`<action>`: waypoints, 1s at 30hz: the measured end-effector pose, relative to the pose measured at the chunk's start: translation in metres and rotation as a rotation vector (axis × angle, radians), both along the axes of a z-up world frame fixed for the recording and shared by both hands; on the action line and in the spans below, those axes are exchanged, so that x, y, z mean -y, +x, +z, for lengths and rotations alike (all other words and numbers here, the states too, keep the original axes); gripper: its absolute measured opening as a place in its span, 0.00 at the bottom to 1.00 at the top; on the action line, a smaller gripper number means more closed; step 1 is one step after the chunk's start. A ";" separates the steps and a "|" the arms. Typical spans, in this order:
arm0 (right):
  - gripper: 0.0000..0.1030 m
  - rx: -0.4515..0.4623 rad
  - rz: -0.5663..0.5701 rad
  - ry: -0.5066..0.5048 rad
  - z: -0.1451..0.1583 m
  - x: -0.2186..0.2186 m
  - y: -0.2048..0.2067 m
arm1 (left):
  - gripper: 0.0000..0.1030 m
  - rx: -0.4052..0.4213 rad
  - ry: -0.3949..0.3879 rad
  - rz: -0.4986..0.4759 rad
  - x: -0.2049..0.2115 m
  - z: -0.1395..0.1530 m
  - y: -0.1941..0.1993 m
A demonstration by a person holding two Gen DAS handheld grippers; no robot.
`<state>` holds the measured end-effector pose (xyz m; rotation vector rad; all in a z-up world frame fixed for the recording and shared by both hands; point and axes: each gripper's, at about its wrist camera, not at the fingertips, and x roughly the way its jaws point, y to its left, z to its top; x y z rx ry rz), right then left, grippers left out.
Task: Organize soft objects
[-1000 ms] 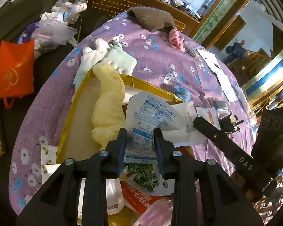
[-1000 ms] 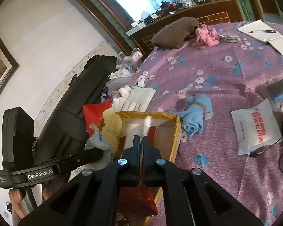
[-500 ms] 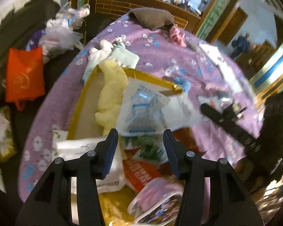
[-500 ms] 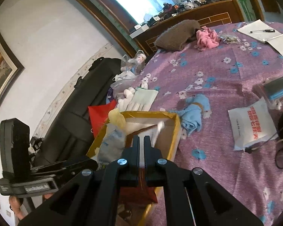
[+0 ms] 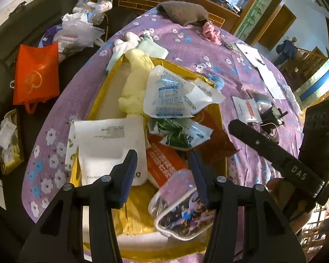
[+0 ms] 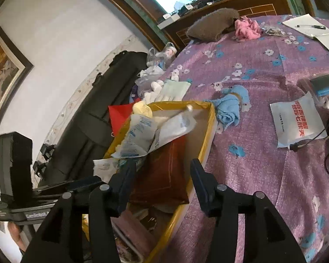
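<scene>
Both our claws hang over the box [image 5: 210, 82]: left gripper [image 5: 163, 171] apart, empty; right gripper [image 6: 162, 178] just opened, empty. Desiccant bag [image 5: 165, 94] inside.

Gold box [image 5: 103, 87]; purple flowered cloth [image 6: 263, 70]; pink rag [image 6: 245, 29].

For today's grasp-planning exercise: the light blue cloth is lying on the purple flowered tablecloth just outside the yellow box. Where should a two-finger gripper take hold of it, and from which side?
Grip the light blue cloth at its bunched, rolled middle, probably coming down from above. It lies crumpled in a raised heap beside the yellow box, so the thick fold gives the pads something to pinch, while its thin edges lie flat on the tablecloth.
</scene>
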<state>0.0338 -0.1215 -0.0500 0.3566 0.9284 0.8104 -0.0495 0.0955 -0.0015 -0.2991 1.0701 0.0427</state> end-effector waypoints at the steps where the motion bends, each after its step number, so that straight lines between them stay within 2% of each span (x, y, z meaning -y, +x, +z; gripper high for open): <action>1: 0.51 0.006 -0.006 0.008 0.002 0.003 -0.002 | 0.48 0.019 -0.004 0.013 0.000 0.002 -0.004; 4: 0.57 0.018 -0.027 0.016 0.006 0.014 -0.004 | 0.48 0.079 -0.012 0.039 0.002 0.008 -0.014; 9: 0.58 0.013 -0.048 0.043 0.004 0.036 -0.011 | 0.48 0.200 -0.014 0.077 0.009 0.020 -0.033; 13: 0.58 0.021 -0.036 0.056 0.001 0.050 -0.018 | 0.48 0.253 -0.006 0.086 0.016 0.024 -0.041; 20: 0.58 0.018 -0.025 0.079 -0.002 0.069 -0.018 | 0.48 0.249 -0.056 0.014 0.035 0.026 -0.042; 30: 0.58 0.033 -0.038 0.081 -0.005 0.094 -0.013 | 0.48 0.210 -0.050 -0.051 0.064 0.023 -0.036</action>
